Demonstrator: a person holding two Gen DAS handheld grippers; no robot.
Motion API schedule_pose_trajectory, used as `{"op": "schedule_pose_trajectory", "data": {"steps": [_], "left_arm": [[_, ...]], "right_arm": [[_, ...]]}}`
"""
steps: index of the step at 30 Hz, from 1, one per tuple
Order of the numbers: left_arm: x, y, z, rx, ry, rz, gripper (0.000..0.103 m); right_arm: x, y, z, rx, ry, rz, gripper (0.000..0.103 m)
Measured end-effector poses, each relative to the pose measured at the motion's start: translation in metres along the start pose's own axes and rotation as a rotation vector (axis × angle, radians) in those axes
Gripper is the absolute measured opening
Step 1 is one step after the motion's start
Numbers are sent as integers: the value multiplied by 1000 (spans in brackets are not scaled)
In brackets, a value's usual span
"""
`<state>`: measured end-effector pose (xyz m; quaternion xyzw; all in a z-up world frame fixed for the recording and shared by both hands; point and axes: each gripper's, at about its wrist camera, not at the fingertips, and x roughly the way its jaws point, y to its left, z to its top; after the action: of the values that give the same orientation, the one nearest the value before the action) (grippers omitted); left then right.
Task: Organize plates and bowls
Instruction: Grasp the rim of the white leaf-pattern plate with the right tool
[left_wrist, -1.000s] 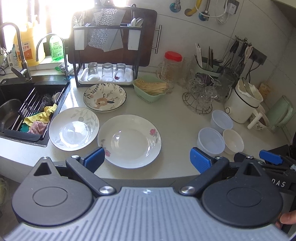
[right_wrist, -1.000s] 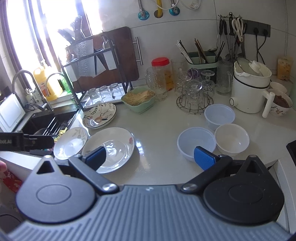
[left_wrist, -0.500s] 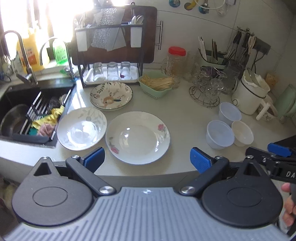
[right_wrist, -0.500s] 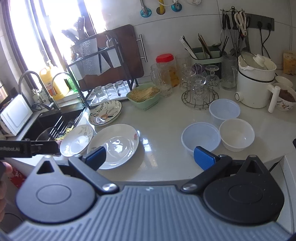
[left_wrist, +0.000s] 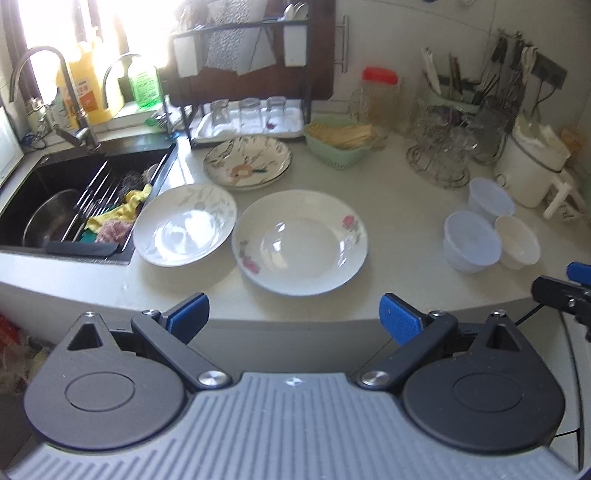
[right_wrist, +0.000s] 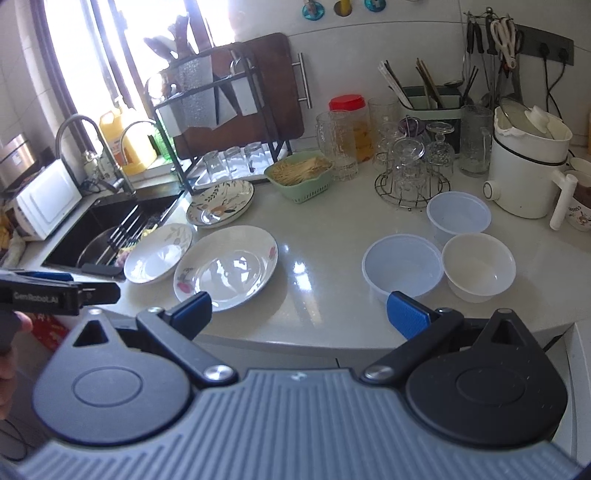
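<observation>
Left gripper (left_wrist: 293, 315) and right gripper (right_wrist: 299, 310): both held short of the counter (right_wrist: 321, 236) edge, blue pads spread wide, nothing between them. The rose-print plate (left_wrist: 300, 242) serves as landmark. Touching its sink-side rim, a leaf-print plate (left_wrist: 184, 224); behind it, a floral plate (left_wrist: 247, 161), its far rim partly hidden by the rack tray. Behind that, a green basket (right_wrist: 299, 177) holds pale sticks, hard to identify. Well to the plate's other side, three empty bowls (right_wrist: 402, 264) cluster, touching. The sink (left_wrist: 74, 195), cut off at the frame edge, holds cloths and a metal pot.
</observation>
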<state>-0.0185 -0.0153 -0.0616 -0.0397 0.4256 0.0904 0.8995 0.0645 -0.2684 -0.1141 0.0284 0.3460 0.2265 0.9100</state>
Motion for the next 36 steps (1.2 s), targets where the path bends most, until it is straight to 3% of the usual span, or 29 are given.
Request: {"op": "schedule_pose_trajectory", "data": {"steps": [6,13,22,25,36], "left_arm": [[14,22,-12,-36,10,33,100],[30,49,1,-65,0,18,100],[63,111,23,-75,19,-21,100],[76,133,32,-58,28,-10,100],[109,211,69,-111,8,-42,100]], "right_arm": [[14,2,-9,-14,11,-7,103],[33,17,-3,-21,-6,-28,103],[71,60,4,0,-63,-79,103],[82,82,7,-49,-82,-98,103],[122,149,20,-84,-10,-56,103]]}}
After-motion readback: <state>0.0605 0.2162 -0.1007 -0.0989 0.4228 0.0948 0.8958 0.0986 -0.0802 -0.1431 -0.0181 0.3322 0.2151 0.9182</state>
